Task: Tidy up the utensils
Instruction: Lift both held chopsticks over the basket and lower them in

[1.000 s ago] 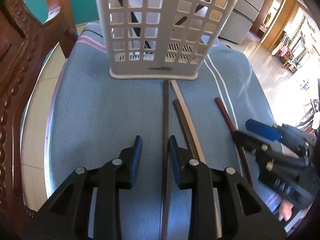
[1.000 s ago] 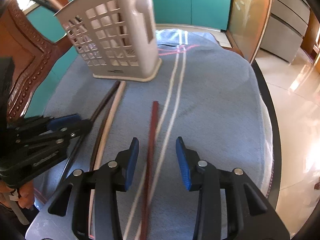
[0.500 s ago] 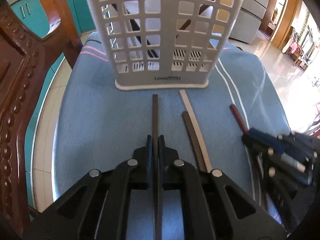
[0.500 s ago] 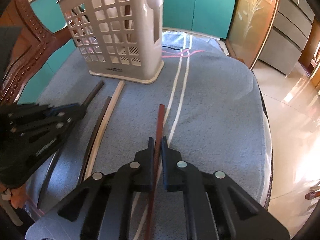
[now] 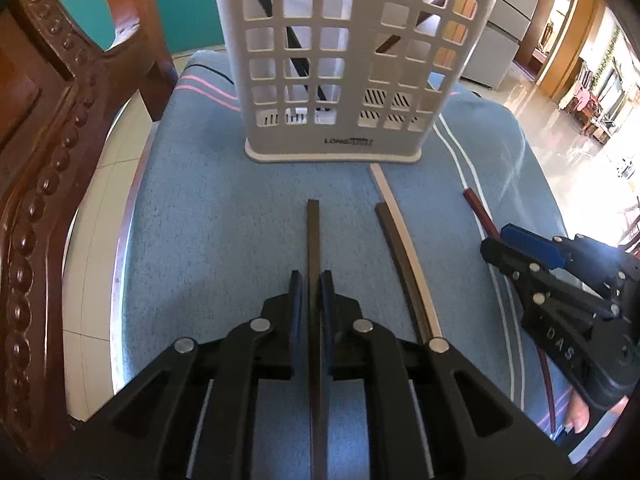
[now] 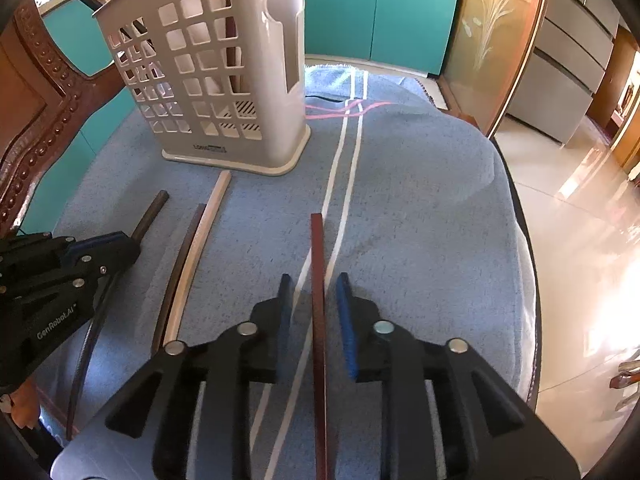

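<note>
Both tongs point steeply down and forward over the tabletop (image 5: 192, 240), which is covered with a blue cloth (image 6: 420, 220), each lined up along a chopstick that runs toward the caddy (image 5: 340, 60).

The left tongs (image 5: 311, 292) straddle the dark chopstick (image 5: 313, 240). The jaws are easing apart, with only slim gaps beside the stick, so the pads look just clear of it. The stick lies lengthwise between them, its far end short of the caddy's base.

The right tongs (image 6: 313, 300) straddle the red chopstick (image 6: 317, 248). These jaws are also opening and stand clearly apart, with cloth visible on both sides of the stick. A fingertip (image 5: 576, 420) of the person's hand shows under these tongs in the left view.

Between the two lie a brown chopstick (image 5: 396, 248) and a pale chopstick (image 5: 394, 208), side by side and touching, the pale one reaching nearly to the caddy. The caddy stands upright at the far end with dark sticks already leaning inside. A carved wooden chair (image 5: 44, 160) stands at the left.
</note>
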The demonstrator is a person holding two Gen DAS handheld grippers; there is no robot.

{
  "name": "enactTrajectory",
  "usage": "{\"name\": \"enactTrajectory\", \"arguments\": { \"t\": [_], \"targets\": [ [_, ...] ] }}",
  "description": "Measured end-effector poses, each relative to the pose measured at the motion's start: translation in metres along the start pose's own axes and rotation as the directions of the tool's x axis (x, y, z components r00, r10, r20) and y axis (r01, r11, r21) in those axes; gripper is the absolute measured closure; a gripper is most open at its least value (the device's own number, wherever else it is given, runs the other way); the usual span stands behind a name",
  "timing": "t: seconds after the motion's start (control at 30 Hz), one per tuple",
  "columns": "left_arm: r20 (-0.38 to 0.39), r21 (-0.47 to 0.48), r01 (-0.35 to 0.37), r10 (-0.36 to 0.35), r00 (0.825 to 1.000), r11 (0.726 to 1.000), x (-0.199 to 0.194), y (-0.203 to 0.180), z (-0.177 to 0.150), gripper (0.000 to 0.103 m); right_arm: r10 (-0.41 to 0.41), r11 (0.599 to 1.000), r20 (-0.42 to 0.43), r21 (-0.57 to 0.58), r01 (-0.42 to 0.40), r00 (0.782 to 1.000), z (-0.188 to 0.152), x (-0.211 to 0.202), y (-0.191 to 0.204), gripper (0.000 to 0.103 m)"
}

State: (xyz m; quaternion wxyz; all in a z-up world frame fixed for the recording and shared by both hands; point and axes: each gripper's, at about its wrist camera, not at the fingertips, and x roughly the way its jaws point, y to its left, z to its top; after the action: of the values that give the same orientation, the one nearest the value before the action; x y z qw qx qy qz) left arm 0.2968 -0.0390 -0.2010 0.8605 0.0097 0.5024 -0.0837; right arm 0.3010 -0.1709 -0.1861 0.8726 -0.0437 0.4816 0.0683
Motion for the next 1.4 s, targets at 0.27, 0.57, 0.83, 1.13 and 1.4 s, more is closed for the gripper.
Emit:
{"name": "enactTrajectory", "arguments": {
  "t": [0.27, 0.57, 0.83, 1.13, 1.4],
  "targets": [
    [0.018, 0.017, -0.052, 0.051, 0.999, 0.999, 0.005, -0.019, 0.012, 0.091, -0.003, 1.0, 0.017, -0.026, 0.004, 1.0, -0.001, 0.004, 0.003, 0.082],
    [0.087, -0.017, -0.002, 0.003, 0.996, 1.0, -0.013, -0.023, 0.021, 0.096, 0.096, 0.995, 0.126, 0.004, -0.097, 0.987, 0.002, -0.039, -0.007, 0.097],
    [0.351, 0.021, 0.09, -0.092, 0.932, 0.996, -0.129, -0.019, 0.019, 0.096, 0.257, 0.964, 0.368, -0.025, -0.266, 0.894, 0.0, -0.159, -0.031, 0.097],
    [0.603, -0.017, 0.093, -0.063, 0.795, 0.996, -0.253, -0.011, 0.053, 0.096, 0.307, 0.941, 0.577, -0.064, -0.332, 0.757, 0.056, -0.253, -0.041, 0.097],
    [0.808, -0.217, 0.234, 0.04, 0.588, 0.948, -0.291, 0.021, 0.096, 0.096, 0.195, 0.935, 0.8, 0.025, -0.355, 0.568, 0.09, -0.263, -0.049, 0.097]
  ]
}}
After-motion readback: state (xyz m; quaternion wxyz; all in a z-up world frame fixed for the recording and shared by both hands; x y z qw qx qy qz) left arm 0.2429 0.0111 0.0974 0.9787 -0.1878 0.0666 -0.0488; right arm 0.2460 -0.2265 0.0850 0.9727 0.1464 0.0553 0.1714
